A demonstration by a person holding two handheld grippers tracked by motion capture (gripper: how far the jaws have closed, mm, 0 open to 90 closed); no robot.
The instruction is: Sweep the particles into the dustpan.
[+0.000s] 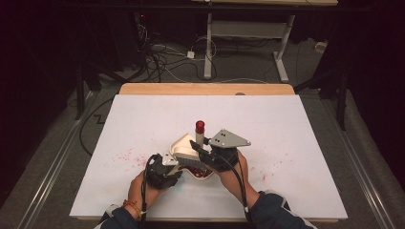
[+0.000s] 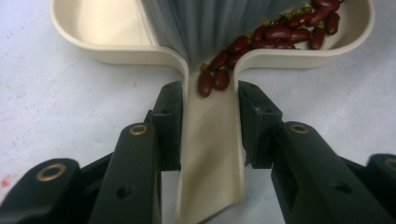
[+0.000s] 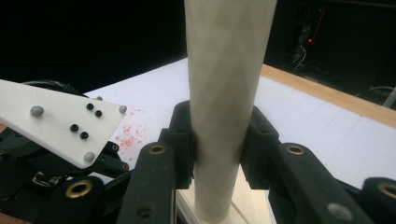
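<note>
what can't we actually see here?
- Brush bristle tips: left gripper view, cut off by the top edge.
- Bean count: left gripper view, bristles cover part of the dustpan.
- Dustpan contents: high view, hidden by both grippers.
- Brush handle's top: right gripper view, cut off.

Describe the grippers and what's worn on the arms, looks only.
Both grippers are black with two blocky jaws and brass-coloured rivets at the joints. The right gripper carries a grey three-cornered plate with small dark and grey studs; the left gripper has a paler plate on top. A black cable trails from each along the forearm. Sleeves are dark blue; the left wrist wears a red-orange band.
</note>
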